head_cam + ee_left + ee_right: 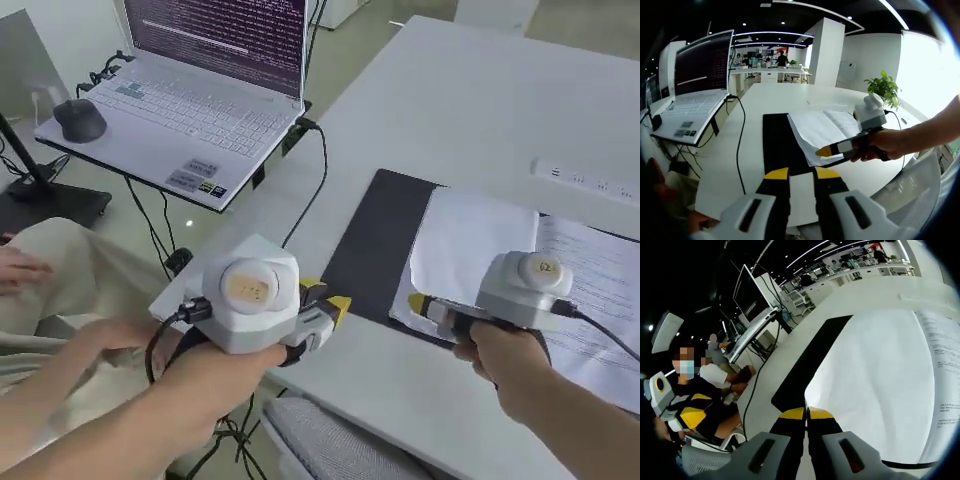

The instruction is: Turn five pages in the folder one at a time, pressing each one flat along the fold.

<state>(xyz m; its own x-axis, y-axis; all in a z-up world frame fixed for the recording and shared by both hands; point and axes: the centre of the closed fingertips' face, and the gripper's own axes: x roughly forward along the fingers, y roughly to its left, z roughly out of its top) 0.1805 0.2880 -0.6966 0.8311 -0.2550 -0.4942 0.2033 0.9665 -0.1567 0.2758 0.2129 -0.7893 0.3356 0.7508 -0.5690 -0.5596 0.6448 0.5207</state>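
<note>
An open folder lies on the white table, its black cover [375, 240] to the left. A blank white page [470, 240] lies slightly bowed over the cover, beside a printed page [600, 280]. My right gripper [415, 303] is shut, with its yellow tips [806, 413] at the blank page's [870, 385] near left corner. I cannot tell whether the sheet is pinched. My left gripper [340, 305] hovers off the table's near-left edge, clear of the folder. Its jaws [802, 173] stand a little open with nothing between them. The left gripper view has the right gripper [822, 151] at the page's corner.
A laptop [200, 100] with a mouse [80, 118] sits on a stand at the left, and a black cable [318, 190] crosses the table edge. A power strip [585, 180] lies at the far right. A chair [330, 440] is below the near edge. People sit at the left [715, 375].
</note>
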